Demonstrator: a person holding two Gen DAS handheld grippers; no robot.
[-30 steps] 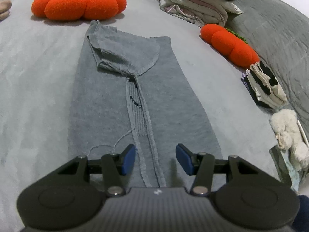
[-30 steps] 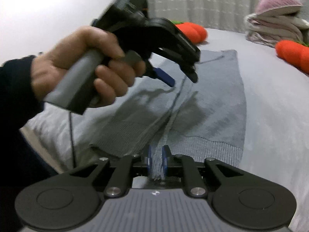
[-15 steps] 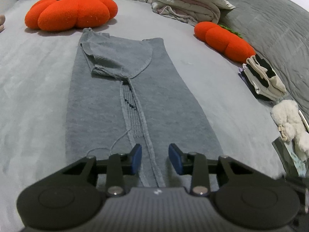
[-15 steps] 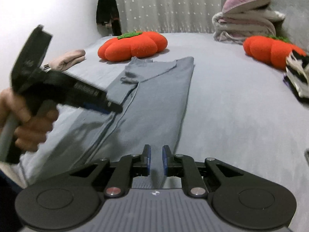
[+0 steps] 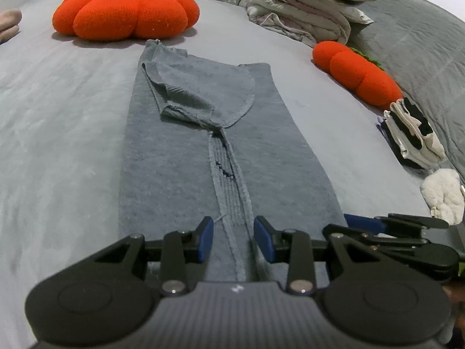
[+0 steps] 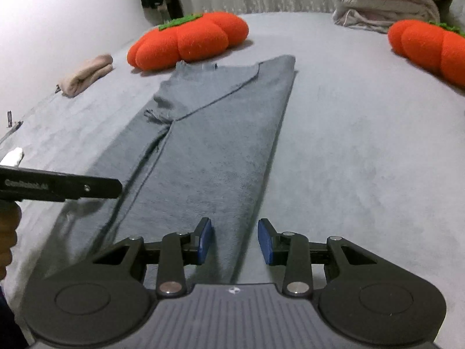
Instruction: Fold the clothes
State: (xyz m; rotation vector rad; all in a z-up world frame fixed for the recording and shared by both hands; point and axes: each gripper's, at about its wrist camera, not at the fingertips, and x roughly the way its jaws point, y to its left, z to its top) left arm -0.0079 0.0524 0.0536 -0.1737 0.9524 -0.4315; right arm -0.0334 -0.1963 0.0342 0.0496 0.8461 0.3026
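**Two grippers, jaws released, at the near hem of a grey garment**

Two grippers sit low at the near end of a long grey garment [image 5: 203,157] lying flat on a grey bed [image 5: 58,122]. The garment runs from 6 o'clock toward 12 o'clock in both views, its sides folded in to a narrow strip, with a ribbed band down the middle and a sleeve folded across the far end.

The left gripper [image 5: 234,242] has its jaws released, holding nothing; the blue pads stand either side of the ribbed band at the near hem. Whether they touch the cloth cannot be told. The right gripper [image 6: 234,241] also has its jaws released and holds nothing; they straddle the garment's right edge near the hem.

In the left wrist view the right gripper shows at 4 o'clock, just beside the garment's right edge. In the right wrist view the left gripper reaches in from 9 o'clock over the garment's left part, with part of a hand [image 6: 8,244] at the frame edge.

A large pumpkin cushion [image 5: 125,11] lies at 12 o'clock just beyond the garment. A second cushion [image 5: 357,75] lies at 2 o'clock, with a bedding pile [image 5: 308,11] behind it. Folded clothes [image 5: 412,136] and a white plush [image 5: 444,195] sit at 3 o'clock. A pink roll [image 6: 87,74] lies at 10 o'clock in the right wrist view.
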